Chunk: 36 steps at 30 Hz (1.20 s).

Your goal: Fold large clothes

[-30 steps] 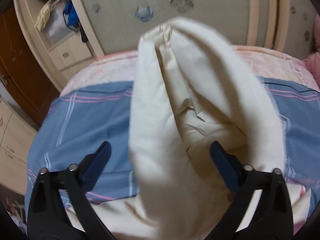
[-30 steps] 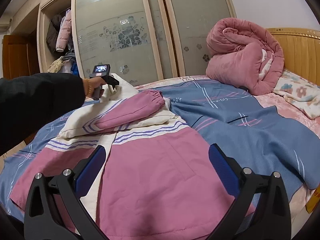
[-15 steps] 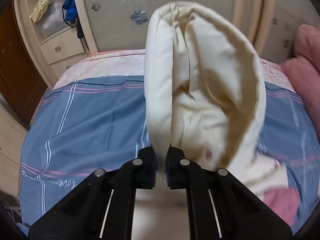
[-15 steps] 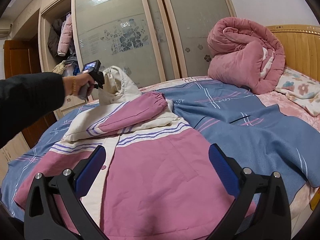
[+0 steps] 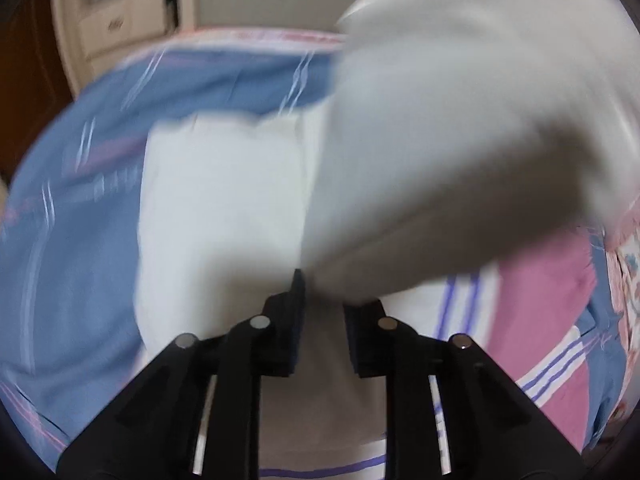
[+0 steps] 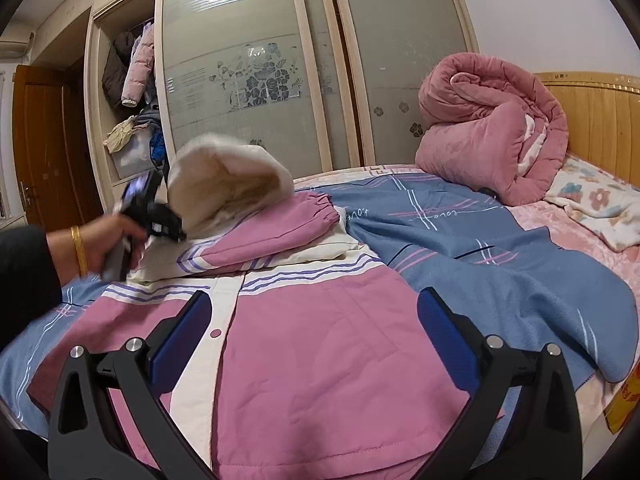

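One pink-and-cream jacket point(image 6: 320, 352) on bed point(image 6: 500, 280). Left claw point(image 5: 322, 304) pinching its cream hood point(image 5: 460, 140); right claw point(image 6: 314, 332) spread, holding nothing. One rolled pink quilt point(image 6: 488, 128).

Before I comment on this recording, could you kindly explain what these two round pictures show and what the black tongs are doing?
There is no robot: a person holds hand tongs in each hand, each with a fisheye camera looking along its fingers. The blurred picture comes from the left tongs, which are shut on the cream hood of a pink and cream jacket; the blur is from motion. The sharper picture comes from the right tongs, open and empty above the jacket, which lies on a bed with a blue sheet. There you also see the left hand lifting the hood. A rolled pink quilt sits near the headboard.
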### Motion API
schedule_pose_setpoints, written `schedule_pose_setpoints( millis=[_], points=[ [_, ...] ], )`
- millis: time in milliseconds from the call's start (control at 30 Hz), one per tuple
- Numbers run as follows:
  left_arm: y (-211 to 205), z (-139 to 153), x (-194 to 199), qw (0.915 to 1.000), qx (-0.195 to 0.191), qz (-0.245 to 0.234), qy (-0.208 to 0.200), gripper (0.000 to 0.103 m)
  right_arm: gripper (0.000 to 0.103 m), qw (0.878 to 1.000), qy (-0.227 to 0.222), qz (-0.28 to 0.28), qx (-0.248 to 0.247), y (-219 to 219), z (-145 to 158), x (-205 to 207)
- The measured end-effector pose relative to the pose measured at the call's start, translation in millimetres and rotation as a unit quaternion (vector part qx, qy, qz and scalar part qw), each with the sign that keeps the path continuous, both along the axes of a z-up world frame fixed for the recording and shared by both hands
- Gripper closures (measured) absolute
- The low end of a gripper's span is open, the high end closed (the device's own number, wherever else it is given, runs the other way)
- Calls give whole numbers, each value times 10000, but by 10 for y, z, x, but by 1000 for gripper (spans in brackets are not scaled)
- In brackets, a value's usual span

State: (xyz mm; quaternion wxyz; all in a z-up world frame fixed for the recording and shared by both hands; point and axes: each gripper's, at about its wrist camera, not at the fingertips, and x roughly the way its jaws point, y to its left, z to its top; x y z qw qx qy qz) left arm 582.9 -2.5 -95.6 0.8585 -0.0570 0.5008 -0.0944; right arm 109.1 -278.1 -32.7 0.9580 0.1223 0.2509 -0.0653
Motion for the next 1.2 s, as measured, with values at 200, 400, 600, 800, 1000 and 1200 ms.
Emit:
schedule_pose_setpoints(
  millis=[200,400,600,800,1000,1200],
  points=[
    [124,-48,-281,9939,-806,-222,-715,20,1,9999,-84,-74,43,-20,40,-56],
    [198,492,-1230,9791,-979,-185,-1771,2,1,9998,-192,-55,50,-41,65,-94],
    [343,1040,-2839,9535,-1214,-198,-2752,2,1,9986,-441,-145,240,-85,120,-217],
    [337,1059,-4221,9210,-299,-156,-3880,2,1,9965,-680,47,-482,300,267,-317],
    [509,1020,-4925,9088,417,-80,-4150,2,1,9907,-838,286,-1035,700,379,-409],
    [533,1073,-5070,9041,515,99,-4241,2,1,9858,-998,508,-1254,986,463,-524]
  ],
)
